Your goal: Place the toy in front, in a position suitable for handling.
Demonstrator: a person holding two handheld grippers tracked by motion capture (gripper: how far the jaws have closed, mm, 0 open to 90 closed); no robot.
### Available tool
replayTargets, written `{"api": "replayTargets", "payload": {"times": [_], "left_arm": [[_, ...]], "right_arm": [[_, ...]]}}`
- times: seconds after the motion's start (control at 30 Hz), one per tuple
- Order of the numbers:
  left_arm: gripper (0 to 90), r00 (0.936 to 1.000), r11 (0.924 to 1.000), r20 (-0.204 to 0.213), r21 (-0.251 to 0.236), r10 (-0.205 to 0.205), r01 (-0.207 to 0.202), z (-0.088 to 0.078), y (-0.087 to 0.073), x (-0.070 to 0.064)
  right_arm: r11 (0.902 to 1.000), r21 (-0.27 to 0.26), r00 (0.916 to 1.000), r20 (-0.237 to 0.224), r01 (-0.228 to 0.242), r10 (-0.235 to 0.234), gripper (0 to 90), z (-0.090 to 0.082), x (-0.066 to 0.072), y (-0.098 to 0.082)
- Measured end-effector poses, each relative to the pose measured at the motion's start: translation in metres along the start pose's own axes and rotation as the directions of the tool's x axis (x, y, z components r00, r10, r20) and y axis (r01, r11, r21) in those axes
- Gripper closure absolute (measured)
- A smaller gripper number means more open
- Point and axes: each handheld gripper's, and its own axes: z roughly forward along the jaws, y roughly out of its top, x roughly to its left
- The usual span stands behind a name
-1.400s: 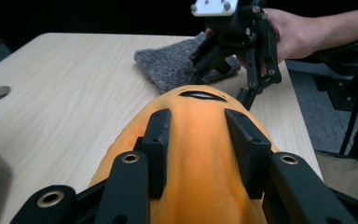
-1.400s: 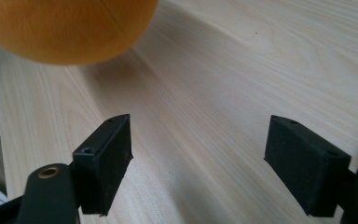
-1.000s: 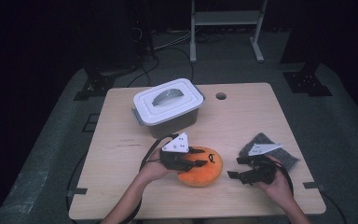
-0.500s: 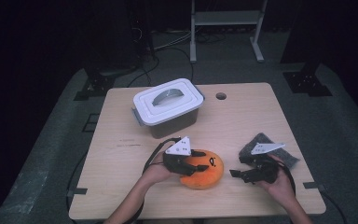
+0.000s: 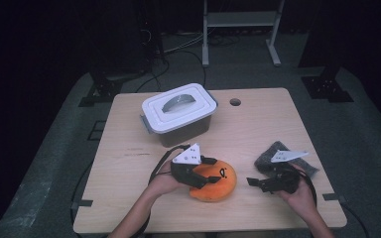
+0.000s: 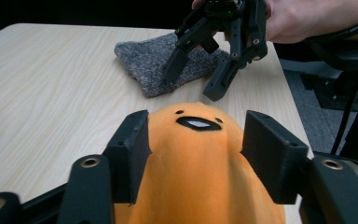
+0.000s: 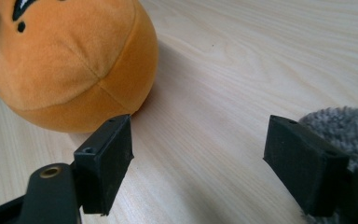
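One wooden table (image 5: 129, 148) carries everything countable here. On it sits one orange plush toy (image 5: 218, 181) — a single round one with one small black face stitched on. There is one grey knitted cloth (image 5: 268, 154), lying near the table's right edge. One lidded plastic box (image 5: 178, 113) stands toward the back, with one white lid and one handle set into it. The tabletop has one round hole (image 5: 235, 102) near its far edge. Two hand-held grippers are present — the left gripper (image 5: 209, 171) and the right gripper (image 5: 254, 183) — each with two black jaws and one grey three-cornered plate. Two hands hold them.
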Motion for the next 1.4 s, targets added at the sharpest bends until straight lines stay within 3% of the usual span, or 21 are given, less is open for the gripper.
{"api": "replayTargets", "payload": {"times": [0.37, 0.6, 0.87, 0.93, 1.03, 1.13, 1.4], "left_arm": [[25.5, 0.9986, 0.9992, -0.048, 0.031, -0.023, 0.025, -0.024, -0.013, -0.004], [16.6, 0.9973, 0.9978, -0.047, 0.030, -0.057, 0.059, -0.027, -0.024, -0.005], [15.5, 0.9962, 0.9974, -0.052, 0.012, -0.070, 0.070, -0.025, -0.028, -0.004], [15.8, 0.9951, 0.9958, -0.040, 0.015, -0.090, 0.091, -0.024, -0.028, -0.003], [23.1, 0.9941, 0.9945, -0.029, 0.007, -0.104, 0.105, -0.025, -0.028, -0.002], [24.8, 0.9937, 0.9942, -0.032, 0.003, -0.107, 0.107, -0.027, -0.028, -0.001], [26.0, 0.9925, 0.9934, -0.048, 0.017, -0.113, 0.114, -0.026, -0.032, 0.001]], "right_arm": [[0.9992, -0.038, 0.9990, 0.043, -0.011, 0.013, 22.7, -0.017, -0.010, 0.005], [0.9986, -0.046, 0.9980, 0.055, -0.028, 0.031, 23.8, -0.023, -0.020, 0.012], [0.9980, -0.010, 0.9939, 0.090, -0.062, 0.063, 23.9, -0.022, -0.041, 0.009], [0.9967, -0.007, 0.9916, 0.101, -0.081, 0.081, 23.9, -0.022, -0.046, 0.008], [0.9954, 0.001, 0.9878, 0.123, -0.096, 0.095, 24.4, -0.021, -0.056, 0.007], [0.9952, 0.010, 0.9868, 0.131, -0.098, 0.096, 24.9, -0.019, -0.058, 0.008], [0.9939, 0.052, 0.9835, 0.158, -0.097, 0.088, 37.2, -0.010, -0.064, 0.012]]}}
